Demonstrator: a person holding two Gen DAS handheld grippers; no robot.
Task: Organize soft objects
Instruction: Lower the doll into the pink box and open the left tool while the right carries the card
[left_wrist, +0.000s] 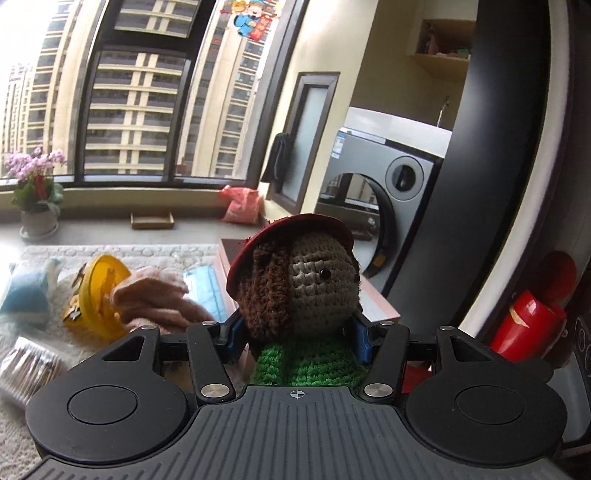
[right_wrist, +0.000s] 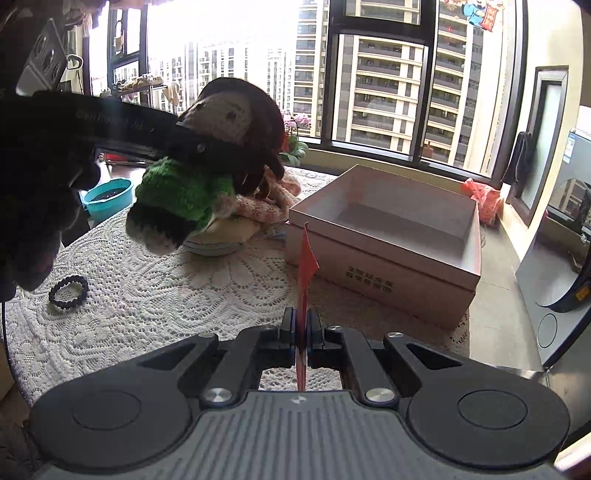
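Observation:
My left gripper (left_wrist: 297, 332) is shut on a crocheted doll (left_wrist: 306, 284) with a red hat, brown hair and green body, held in the air. The right wrist view shows that doll (right_wrist: 207, 155) in the left gripper above the table's left part. My right gripper (right_wrist: 303, 325) is shut on a thin red flat piece (right_wrist: 306, 266) that stands upright between the fingers. An open pink box (right_wrist: 388, 236) sits on the lace tablecloth (right_wrist: 166, 295), right of the doll; its edge shows in the left wrist view (left_wrist: 373, 299).
A pink knitted cloth (left_wrist: 155, 299), a yellow lid (left_wrist: 99, 295), a blue face mask (left_wrist: 203, 291) and a blue pouch (left_wrist: 26, 295) lie on the table. A dark hair tie (right_wrist: 68, 291) lies at the left. A washing machine (left_wrist: 384, 206) stands behind the box.

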